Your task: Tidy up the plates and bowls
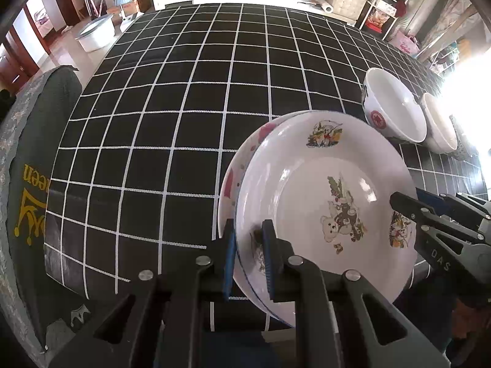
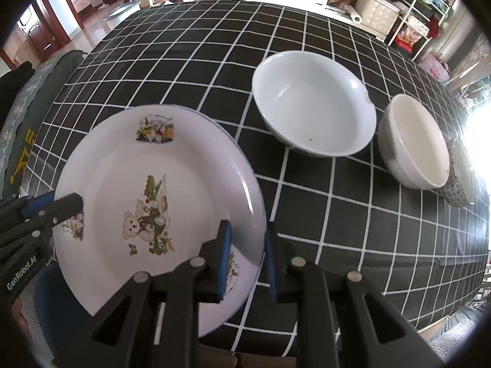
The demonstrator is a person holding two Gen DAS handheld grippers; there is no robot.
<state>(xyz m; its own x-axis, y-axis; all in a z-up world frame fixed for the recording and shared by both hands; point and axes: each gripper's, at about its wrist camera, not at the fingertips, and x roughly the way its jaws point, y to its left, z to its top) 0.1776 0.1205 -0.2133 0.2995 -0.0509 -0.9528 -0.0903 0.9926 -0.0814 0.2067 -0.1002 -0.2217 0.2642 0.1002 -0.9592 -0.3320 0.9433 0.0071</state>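
The left tool (image 1: 248, 254) is clenched on the near rim of the bear plate (image 1: 331, 190), which lies tilted on a pink-patterned plate (image 1: 242, 165) over the checked worktop (image 1: 172, 98). The right tool (image 2: 245, 257) straddles the same plate's opposite rim (image 2: 159, 184), one pad on the face and the other outside the edge with a gap showing, so it looks released. Beyond stand a white bowl (image 2: 313, 104), a cream bowl (image 2: 414, 141) beside it, and a dotted bowl (image 2: 460, 174) at the far right.
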